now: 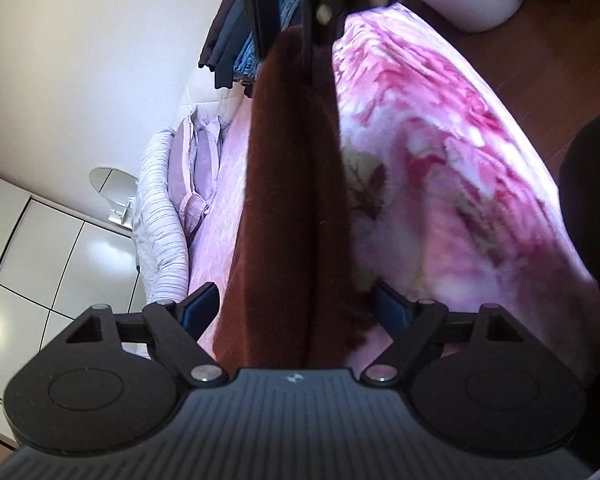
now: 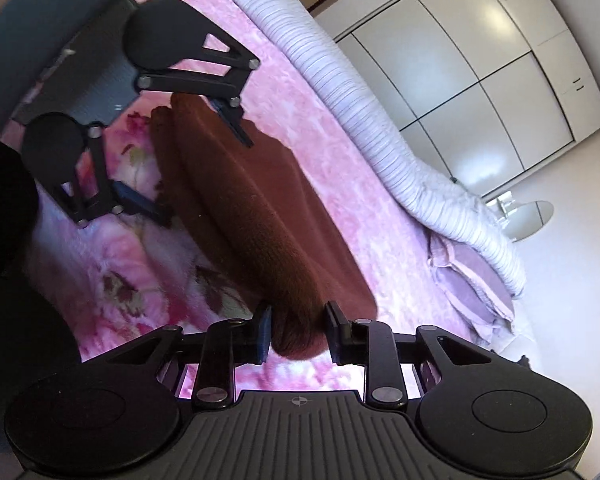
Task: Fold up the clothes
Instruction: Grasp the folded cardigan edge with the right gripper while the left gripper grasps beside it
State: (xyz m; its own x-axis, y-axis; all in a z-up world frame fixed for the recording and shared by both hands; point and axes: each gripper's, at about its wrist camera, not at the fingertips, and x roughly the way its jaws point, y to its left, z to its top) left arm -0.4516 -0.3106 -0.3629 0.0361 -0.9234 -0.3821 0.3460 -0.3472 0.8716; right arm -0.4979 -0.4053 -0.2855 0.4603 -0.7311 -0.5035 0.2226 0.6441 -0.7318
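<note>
Right claw (image 2: pixel 298 334): narrowed onto one end of the brown garment (image 2: pixel 256 208); the bunched fold sits between the blue pad and the black pad and both appear to press it.
Left claw (image 1: pixel 296 312): spread wide at the opposite end; the cloth runs through the gap, but neither pad clearly presses it, and in the right wrist view its fingers straddle the far end with daylight at the sides.
Garment, place: slung between the two claws over the bed, low above the pink floral blanket (image 1: pixel 440 152); whether its middle rests on the blanket I cannot tell.
Garment, shape: doubled lengthwise into a narrow strip, with a crease line visible down its length.
Long axis: straight from one claw to the other, so each camera looks along the strip toward the opposing claw.
Which hand governs: the right, by my reading, since it alone has a sure hold; the left is nearer the free end.
Judged step: a long fold is made and the strip needs laying down or folding end to end.
What the next move calls for: the left claw must close on its end, or clear it, before either hand travels along that axis.
Risk: the free end may slump off line.
Surroundings: striped bedding roll (image 2: pixel 340 92) along the bed's far edge, white wardrobe doors (image 2: pixel 480 68) beyond.
</note>
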